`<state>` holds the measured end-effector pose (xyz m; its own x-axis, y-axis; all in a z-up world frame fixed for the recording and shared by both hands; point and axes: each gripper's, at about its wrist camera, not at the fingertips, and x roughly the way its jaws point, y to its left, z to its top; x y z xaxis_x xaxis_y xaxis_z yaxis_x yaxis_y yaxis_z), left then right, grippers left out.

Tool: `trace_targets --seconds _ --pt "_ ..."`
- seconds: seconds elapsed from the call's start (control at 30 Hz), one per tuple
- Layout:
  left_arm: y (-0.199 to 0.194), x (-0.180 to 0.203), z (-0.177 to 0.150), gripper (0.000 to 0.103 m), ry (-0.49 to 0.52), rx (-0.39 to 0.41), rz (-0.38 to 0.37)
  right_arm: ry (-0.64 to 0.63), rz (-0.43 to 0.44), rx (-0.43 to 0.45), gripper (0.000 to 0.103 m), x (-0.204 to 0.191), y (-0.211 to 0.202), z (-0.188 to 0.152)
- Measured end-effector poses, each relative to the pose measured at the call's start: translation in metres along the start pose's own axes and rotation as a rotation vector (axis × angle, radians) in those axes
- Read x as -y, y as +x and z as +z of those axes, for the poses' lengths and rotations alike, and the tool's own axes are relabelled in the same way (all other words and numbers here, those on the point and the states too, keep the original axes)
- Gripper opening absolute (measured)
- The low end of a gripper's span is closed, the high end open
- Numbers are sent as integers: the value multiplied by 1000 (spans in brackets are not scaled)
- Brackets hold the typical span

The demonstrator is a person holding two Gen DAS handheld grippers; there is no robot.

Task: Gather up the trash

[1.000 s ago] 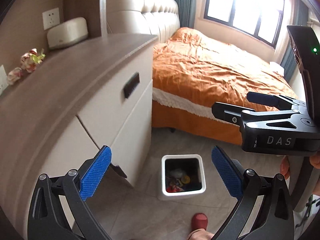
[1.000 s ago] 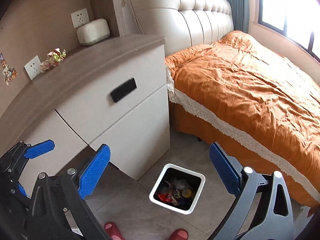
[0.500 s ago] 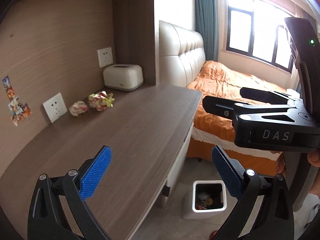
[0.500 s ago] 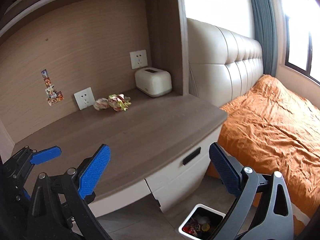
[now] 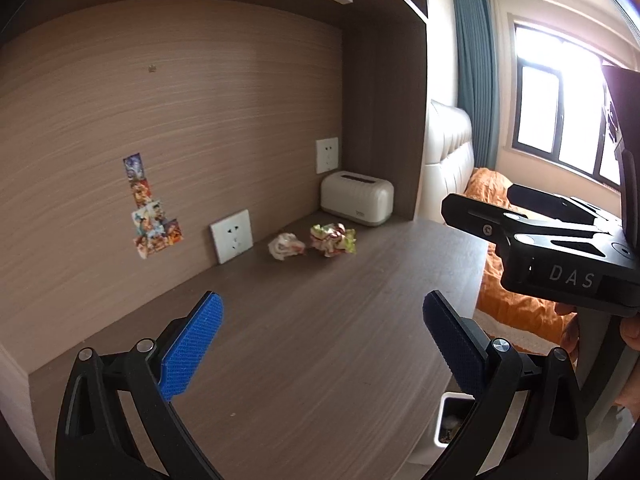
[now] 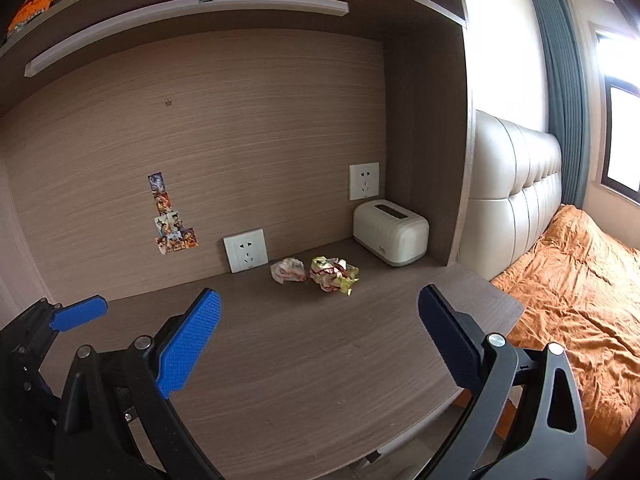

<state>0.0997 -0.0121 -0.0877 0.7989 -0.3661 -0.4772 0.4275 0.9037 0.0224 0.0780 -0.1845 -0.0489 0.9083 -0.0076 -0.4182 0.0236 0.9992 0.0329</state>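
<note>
Two crumpled wrappers lie at the back of the wooden desk (image 5: 320,340): a whitish one (image 5: 285,245) and a yellow-green one (image 5: 333,237). They also show in the right wrist view, the whitish wrapper (image 6: 287,270) and the yellow-green wrapper (image 6: 332,273). My left gripper (image 5: 320,344) is open and empty above the desk's front half. My right gripper (image 6: 318,338) is open and empty, to the right of the left one. A white trash bin (image 5: 450,420) stands on the floor below the desk's right edge.
A cream box (image 6: 390,232) stands in the desk's back right corner. Wall sockets (image 6: 245,250) and stickers (image 6: 170,220) are on the back panel. A shelf (image 6: 184,12) hangs overhead. An orange bed (image 6: 576,280) lies to the right.
Both grippers have risen from over the floor bin to above the desk top. The wrappers have come closer and nearer the centre. Both jaws stay open.
</note>
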Motion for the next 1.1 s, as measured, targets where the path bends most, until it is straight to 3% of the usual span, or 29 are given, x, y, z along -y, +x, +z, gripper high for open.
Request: trace_targets --seconds 0.33,0.67,1.1 --pt "-16 -57 10 98 -12 44 57 5 25 21 98 -48 8 14" --pt "-26 -70 14 98 -54 90 120 -49 25 45 99 -64 5 29" --pt "-17 -82 22 98 -41 62 145 -68 11 72 99 -74 8 36"
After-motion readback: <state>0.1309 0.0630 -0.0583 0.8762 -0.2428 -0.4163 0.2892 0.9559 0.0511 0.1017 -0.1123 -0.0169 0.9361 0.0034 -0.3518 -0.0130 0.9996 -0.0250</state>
